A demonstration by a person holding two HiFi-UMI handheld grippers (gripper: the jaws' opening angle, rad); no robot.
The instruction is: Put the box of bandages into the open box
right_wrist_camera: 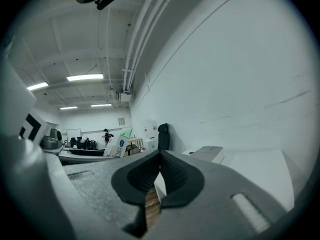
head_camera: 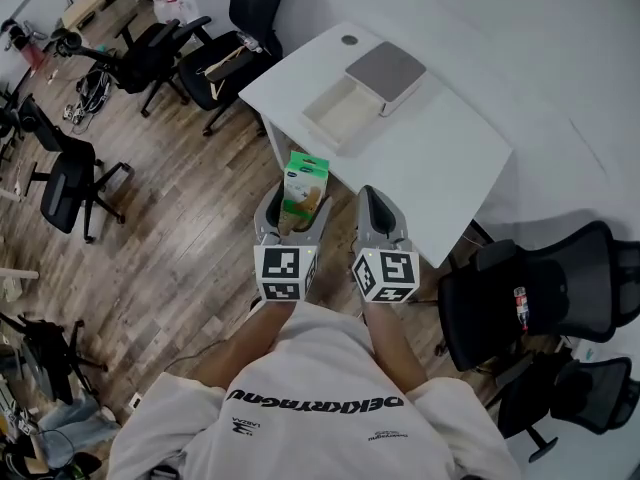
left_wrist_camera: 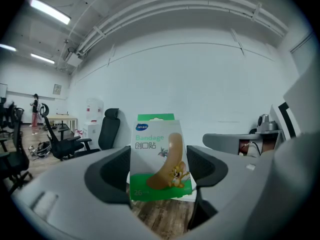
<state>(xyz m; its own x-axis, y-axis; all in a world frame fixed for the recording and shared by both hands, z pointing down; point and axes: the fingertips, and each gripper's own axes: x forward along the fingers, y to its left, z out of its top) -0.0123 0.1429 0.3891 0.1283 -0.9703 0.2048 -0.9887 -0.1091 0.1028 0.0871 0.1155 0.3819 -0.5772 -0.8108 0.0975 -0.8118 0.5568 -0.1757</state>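
Left gripper (head_camera: 298, 204) clamps with jaws wide; right gripper (head_camera: 373, 196) alongside, jaws together.

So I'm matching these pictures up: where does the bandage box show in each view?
Head view: bandage box at centre, upright in the left gripper tongs, above the floor.
Left gripper view: centre, between the tongs.
Right gripper view: small and tilted, left of centre.
Shared landmark: the black chair by the far wall.
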